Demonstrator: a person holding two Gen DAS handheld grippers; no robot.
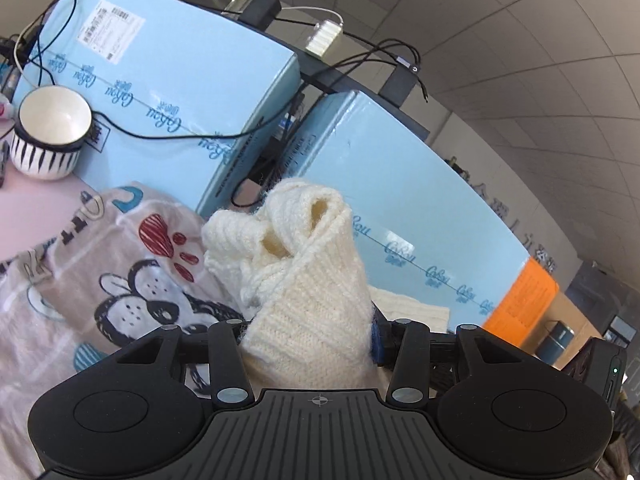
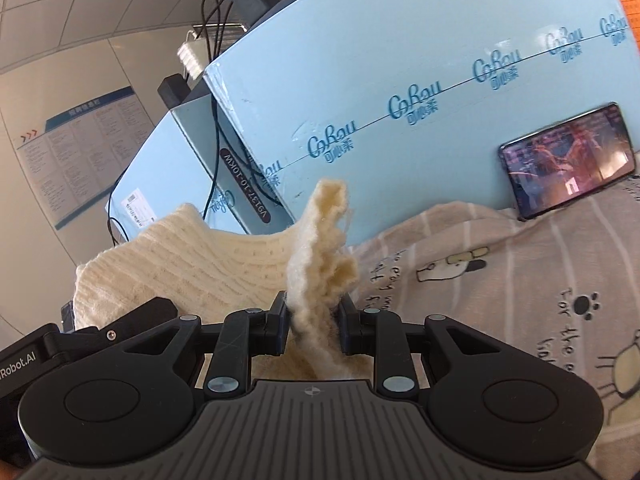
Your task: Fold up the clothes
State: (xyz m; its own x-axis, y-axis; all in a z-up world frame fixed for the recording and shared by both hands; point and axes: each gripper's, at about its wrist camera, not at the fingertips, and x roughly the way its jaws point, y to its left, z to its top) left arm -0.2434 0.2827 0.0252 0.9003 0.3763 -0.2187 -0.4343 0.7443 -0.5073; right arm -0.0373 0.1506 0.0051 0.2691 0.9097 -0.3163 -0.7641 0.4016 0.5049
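A cream knitted sweater [image 1: 304, 280] is bunched up between the fingers of my left gripper [image 1: 308, 332], which is shut on it and holds it raised. In the right wrist view my right gripper [image 2: 314, 324] is shut on another edge of the same cream sweater [image 2: 188, 252], whose fabric stands up in a ruffled fold between the jaws. The sweater stretches away to the left in that view. Under it lies a beige printed cloth with cartoon dogs and paw prints [image 1: 120, 280], which also shows in the right wrist view [image 2: 500, 280].
Light blue boxes [image 1: 180, 80] [image 2: 400, 80] stand behind the cloth, with black cables over them. A white bowl with a striped base [image 1: 48, 136] sits at the left. A phone [image 2: 568, 158] playing video leans on a box. An orange box [image 1: 524, 300] is at the right.
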